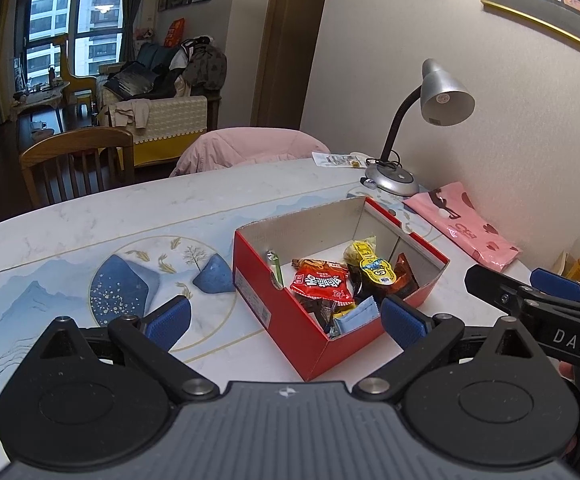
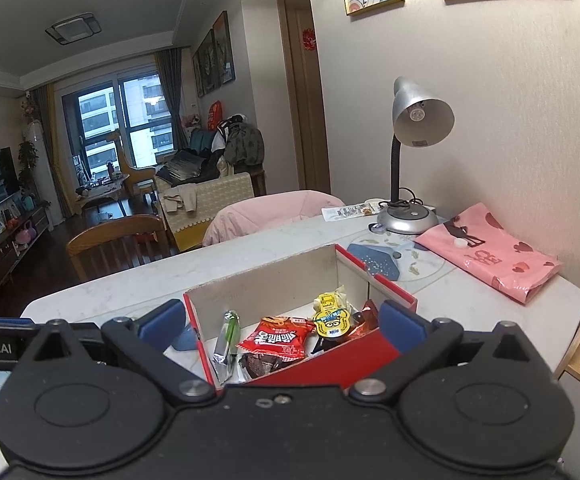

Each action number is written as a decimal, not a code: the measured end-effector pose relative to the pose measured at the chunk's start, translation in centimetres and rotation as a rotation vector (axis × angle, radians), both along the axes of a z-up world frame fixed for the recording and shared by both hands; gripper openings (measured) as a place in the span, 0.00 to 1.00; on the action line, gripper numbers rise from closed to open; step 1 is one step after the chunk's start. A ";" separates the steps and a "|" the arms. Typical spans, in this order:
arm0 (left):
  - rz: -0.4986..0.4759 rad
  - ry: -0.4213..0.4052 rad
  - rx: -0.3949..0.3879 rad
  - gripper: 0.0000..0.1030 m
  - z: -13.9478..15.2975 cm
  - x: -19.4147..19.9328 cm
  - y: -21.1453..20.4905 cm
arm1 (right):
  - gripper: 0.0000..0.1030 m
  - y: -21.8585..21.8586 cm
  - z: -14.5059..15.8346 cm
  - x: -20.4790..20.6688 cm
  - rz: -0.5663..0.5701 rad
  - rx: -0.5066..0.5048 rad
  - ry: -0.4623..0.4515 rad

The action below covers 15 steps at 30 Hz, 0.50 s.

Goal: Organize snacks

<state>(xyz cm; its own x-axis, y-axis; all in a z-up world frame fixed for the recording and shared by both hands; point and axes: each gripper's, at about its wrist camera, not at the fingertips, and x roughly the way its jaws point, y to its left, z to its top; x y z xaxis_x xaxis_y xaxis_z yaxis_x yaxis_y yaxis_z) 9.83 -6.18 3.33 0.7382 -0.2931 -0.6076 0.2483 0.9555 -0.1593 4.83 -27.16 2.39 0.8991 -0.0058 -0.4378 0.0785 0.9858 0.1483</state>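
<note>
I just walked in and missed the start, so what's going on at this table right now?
A person is tidying snacks with a handheld gripper in each hand. The left gripper and right gripper are both open and empty, held over the near side of a red box on the table. Snacks are already in the box, including a red packet and a yellow packet. A pink bag and a desk lamp sit further back, near the wall.

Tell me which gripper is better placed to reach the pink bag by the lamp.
Probably the right gripper. The pink bag lies to the right of the red box, on its side, and its jaws are open and empty.
</note>
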 end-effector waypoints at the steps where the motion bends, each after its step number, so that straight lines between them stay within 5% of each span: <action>1: -0.001 0.001 0.000 0.99 0.0 0.0 0.0 | 1.00 0.1 0.0 0.0 -0.001 -0.001 0.000; 15: -0.008 -0.006 -0.005 0.99 -0.1 0.1 0.1 | 1.00 0.0 0.1 0.2 -0.007 -0.002 0.008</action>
<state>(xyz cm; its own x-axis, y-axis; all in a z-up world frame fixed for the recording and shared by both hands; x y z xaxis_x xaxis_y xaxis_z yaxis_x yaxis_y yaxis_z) 9.90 -6.09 3.25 0.7395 -0.3019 -0.6017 0.2569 0.9527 -0.1623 5.01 -27.15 2.52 0.8955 -0.0128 -0.4449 0.0866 0.9855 0.1460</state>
